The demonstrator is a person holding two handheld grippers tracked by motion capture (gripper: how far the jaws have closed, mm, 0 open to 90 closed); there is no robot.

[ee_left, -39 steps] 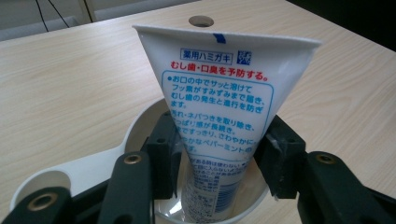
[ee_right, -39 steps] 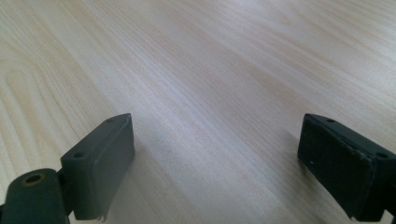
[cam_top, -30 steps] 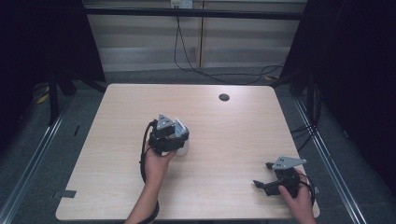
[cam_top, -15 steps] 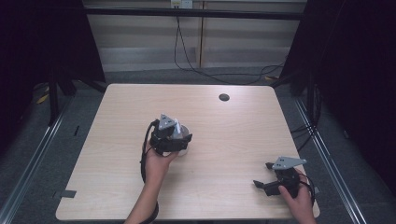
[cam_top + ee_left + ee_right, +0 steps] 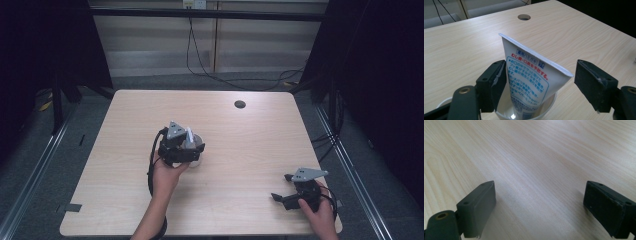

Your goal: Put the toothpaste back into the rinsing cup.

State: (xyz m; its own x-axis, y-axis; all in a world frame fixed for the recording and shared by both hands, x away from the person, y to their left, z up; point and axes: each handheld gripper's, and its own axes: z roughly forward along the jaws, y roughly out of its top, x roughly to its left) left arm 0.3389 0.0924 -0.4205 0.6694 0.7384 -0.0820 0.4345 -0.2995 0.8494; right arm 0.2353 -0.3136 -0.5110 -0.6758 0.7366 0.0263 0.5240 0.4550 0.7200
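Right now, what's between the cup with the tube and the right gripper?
Bare wooden table between cup and right gripper, in the high view.

Materials and finishes at the light wood-grain laminate table [image 5: 125, 200].

We see the tabletop as smooth, pale wood-effect laminate with a soft matt sheen. The white plastic toothpaste tube with red and blue print [image 5: 531, 80] looks smooth and slightly glossy, its flat crimped end thin and sharp-edged. It stands in a white glossy round cup [image 5: 549, 105], whose inner wall reflects light. We read the black jaw pads of the left gripper [image 5: 541, 85] and of the right gripper [image 5: 541, 210] as matt, faintly grainy plastic or rubber; a grey three-cornered plate [image 5: 311, 173] looks dull and smooth.
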